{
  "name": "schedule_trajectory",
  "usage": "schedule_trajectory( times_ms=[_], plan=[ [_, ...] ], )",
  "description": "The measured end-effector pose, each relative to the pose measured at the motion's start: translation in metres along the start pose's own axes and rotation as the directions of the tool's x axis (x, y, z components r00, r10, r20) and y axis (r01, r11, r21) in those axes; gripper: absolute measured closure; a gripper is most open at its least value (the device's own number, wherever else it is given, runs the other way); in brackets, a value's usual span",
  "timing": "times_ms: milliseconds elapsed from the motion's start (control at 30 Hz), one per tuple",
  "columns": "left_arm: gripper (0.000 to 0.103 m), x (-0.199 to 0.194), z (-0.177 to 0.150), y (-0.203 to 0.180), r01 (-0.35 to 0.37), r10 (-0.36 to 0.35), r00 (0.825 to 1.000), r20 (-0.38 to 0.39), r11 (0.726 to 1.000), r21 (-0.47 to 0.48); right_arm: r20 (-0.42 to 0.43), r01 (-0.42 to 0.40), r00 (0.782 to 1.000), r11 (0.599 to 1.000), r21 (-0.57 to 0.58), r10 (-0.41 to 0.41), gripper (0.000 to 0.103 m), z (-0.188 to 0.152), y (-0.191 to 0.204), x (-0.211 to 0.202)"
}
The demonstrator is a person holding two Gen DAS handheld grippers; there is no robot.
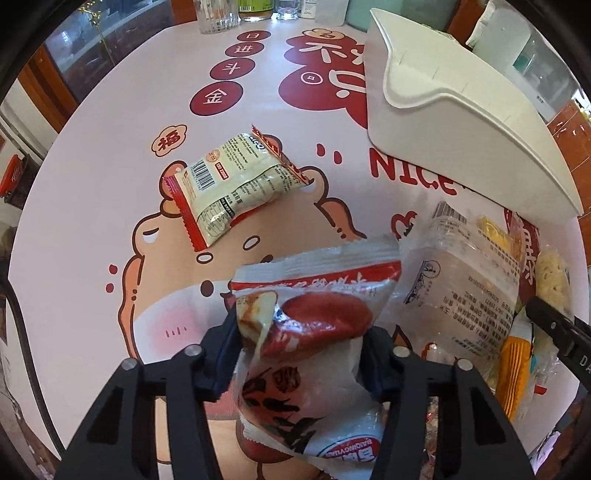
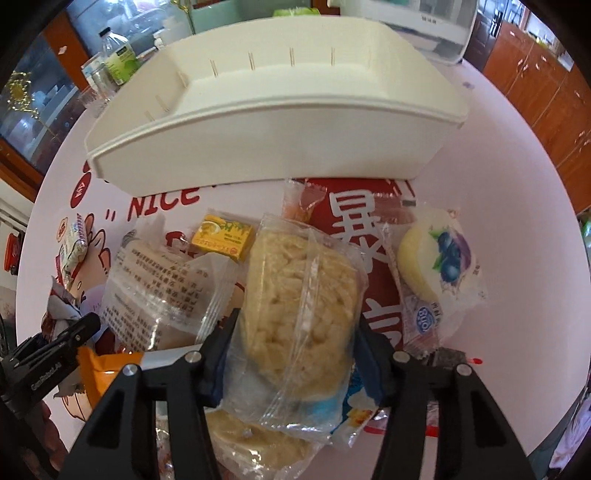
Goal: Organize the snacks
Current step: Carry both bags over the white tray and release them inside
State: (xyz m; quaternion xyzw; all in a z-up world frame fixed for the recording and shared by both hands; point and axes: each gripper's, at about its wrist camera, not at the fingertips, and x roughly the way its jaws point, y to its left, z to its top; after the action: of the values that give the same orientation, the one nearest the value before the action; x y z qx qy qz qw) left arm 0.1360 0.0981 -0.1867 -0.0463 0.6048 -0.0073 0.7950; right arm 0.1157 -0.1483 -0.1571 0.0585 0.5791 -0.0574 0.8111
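My left gripper (image 1: 301, 347) is shut on a red and white snack packet (image 1: 314, 317), held above the table. My right gripper (image 2: 295, 354) is shut on a clear packet of pale yellow puffed cake (image 2: 299, 295). A white storage bin (image 2: 280, 122) stands just beyond the snack pile; it also shows in the left wrist view (image 1: 458, 122) at the upper right. Loose snacks lie in front of it: a clear wrapped cake (image 2: 162, 288), a small yellow box (image 2: 221, 238), a blueberry cake packet (image 2: 439, 258). A cream and red packet (image 1: 236, 184) lies alone on the table.
The table carries a pink cloth (image 1: 110, 177) with red cartoon prints. Glasses and bottles (image 1: 218, 14) stand at the far edge. An orange packet (image 2: 103, 373) lies by the left gripper's tip (image 2: 70, 339). Wooden cabinets (image 2: 535, 92) line the right side.
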Motion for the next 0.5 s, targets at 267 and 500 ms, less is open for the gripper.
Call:
schedule_trajectory(
  times_ms=[267, 500],
  plan=[
    [0.058, -0.025, -0.008, 0.001, 0.020, -0.019, 0.998, 0.060, 1.000, -0.010, 0.048, -0.028, 0.998, 0.999, -0.016, 0.028, 0.047, -0.002, -0.011, -0.025],
    [0.058, -0.084, -0.019, 0.000, 0.057, -0.054, 0.987, 0.154, 0.998, -0.019, 0.081, -0.074, 0.994, 0.996, -0.041, 0.077, 0.047, -0.009, -0.014, -0.049]
  ],
)
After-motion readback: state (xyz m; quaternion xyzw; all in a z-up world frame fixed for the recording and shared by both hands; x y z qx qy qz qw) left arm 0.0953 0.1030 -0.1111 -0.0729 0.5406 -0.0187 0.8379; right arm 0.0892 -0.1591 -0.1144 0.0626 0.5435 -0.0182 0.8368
